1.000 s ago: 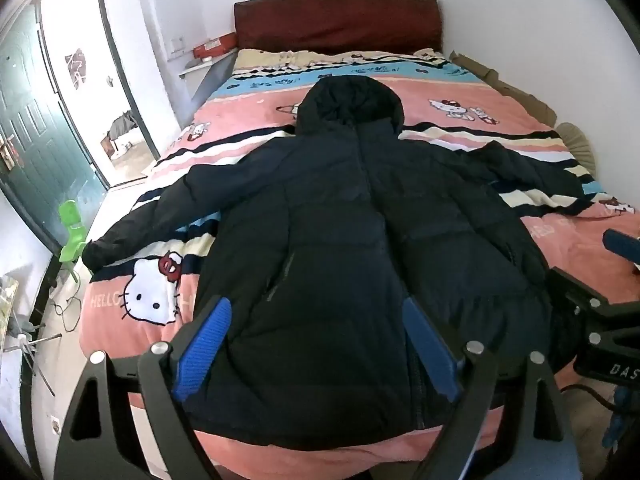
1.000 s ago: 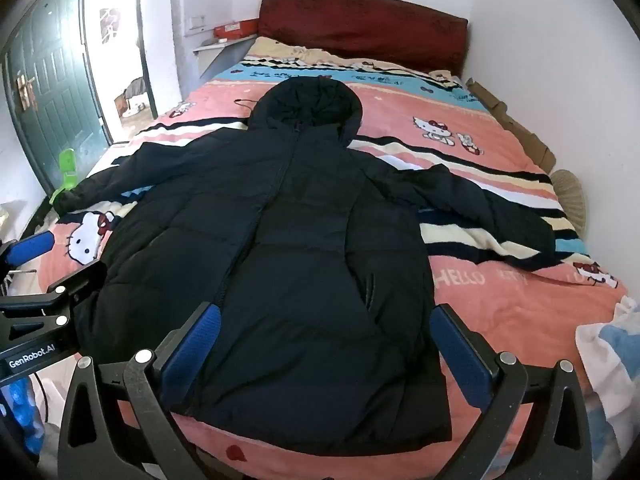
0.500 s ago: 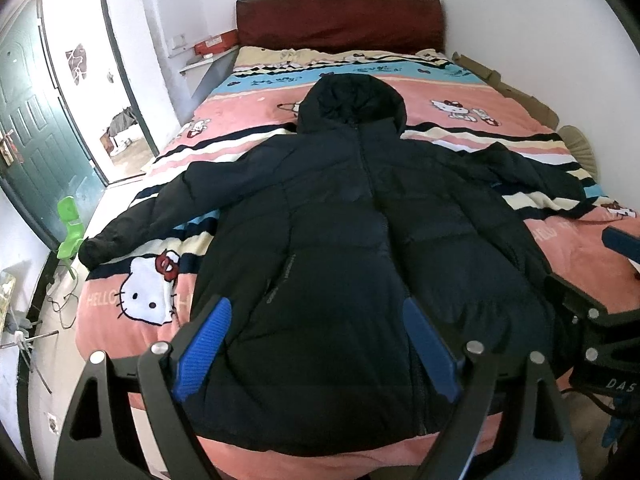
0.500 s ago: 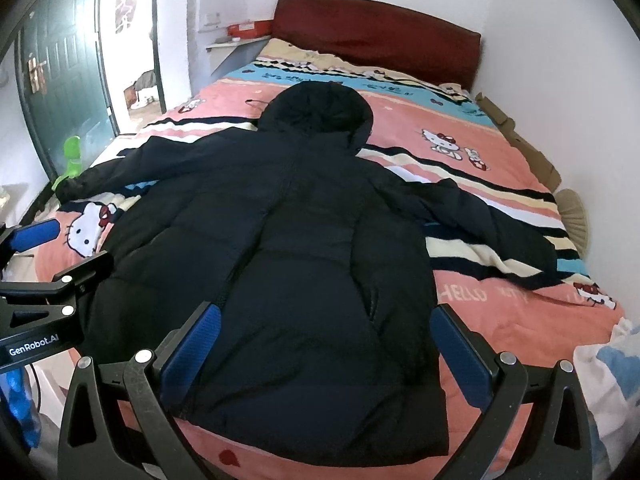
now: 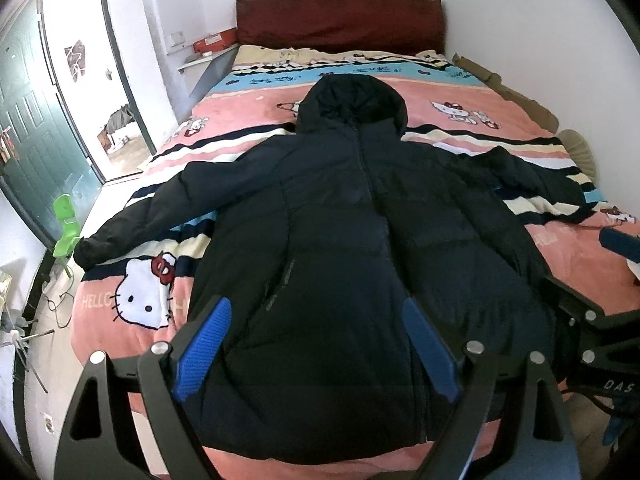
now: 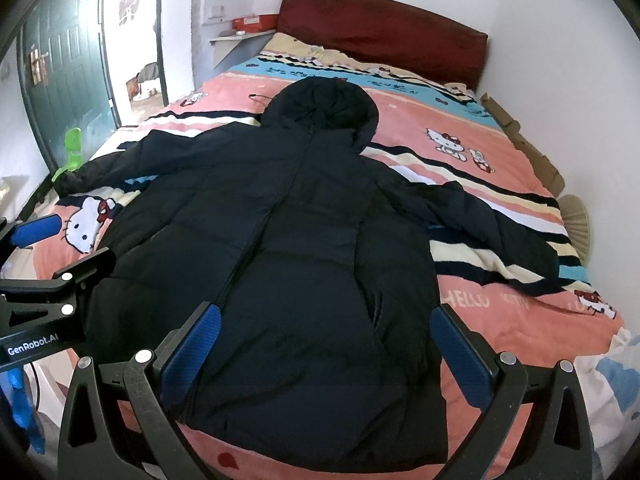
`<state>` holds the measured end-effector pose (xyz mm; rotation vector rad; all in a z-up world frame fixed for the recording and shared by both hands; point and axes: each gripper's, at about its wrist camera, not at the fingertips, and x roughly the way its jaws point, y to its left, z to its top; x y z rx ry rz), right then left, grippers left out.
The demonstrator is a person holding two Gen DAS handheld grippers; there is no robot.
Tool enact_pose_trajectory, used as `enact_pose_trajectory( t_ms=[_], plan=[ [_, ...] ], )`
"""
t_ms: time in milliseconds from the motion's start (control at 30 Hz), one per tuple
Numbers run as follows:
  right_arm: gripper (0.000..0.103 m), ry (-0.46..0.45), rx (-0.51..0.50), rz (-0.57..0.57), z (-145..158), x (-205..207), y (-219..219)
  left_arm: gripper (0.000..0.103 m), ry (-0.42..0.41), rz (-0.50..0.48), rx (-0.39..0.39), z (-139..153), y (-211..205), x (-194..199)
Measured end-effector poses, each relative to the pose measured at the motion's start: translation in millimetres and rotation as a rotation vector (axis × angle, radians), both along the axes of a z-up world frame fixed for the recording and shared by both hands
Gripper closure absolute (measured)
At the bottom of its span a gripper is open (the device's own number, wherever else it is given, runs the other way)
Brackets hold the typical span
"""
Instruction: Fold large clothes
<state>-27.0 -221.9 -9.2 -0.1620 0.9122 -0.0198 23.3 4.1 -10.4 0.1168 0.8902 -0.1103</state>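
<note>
A large black hooded puffer jacket lies flat and zipped on the bed, hood toward the headboard, both sleeves spread outward. My left gripper hangs open above the hem at the foot of the bed, blue pads wide apart, nothing between them. My right gripper is open too, over the hem's right half, holding nothing. Each gripper shows at the edge of the other's view: the right gripper at the left wrist view's right edge, the left gripper at the right wrist view's left edge.
The bed has a pink, blue and striped cartoon-cat blanket and a dark red headboard. A white wall runs along its right side. On the left stand an open green door, a green plastic chair and floor cables. Light cloth lies at the bed's right corner.
Both grippers have drifted slightly, so the jacket sits a little differently in view. Both stay open and the jacket has not moved.
</note>
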Motion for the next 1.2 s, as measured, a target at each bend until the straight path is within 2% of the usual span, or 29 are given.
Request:
enact_pose_trajectory(
  t_ms=[433, 833, 1200],
  plan=[
    [0.001, -0.009, -0.007, 0.013, 8, 14, 5, 0.015, -0.01, 0.009, -0.004, 6, 3, 11],
    [0.001, -0.005, 0.011, 0.002, 5, 26, -3, 0.015, -0.035, 0.031, 0.042, 20, 2, 34],
    [0.001, -0.086, 0.005, -0.084, 32, 65, -41, 0.015, -0.1, 0.046, 0.079, 44, -3, 76]
  ],
)
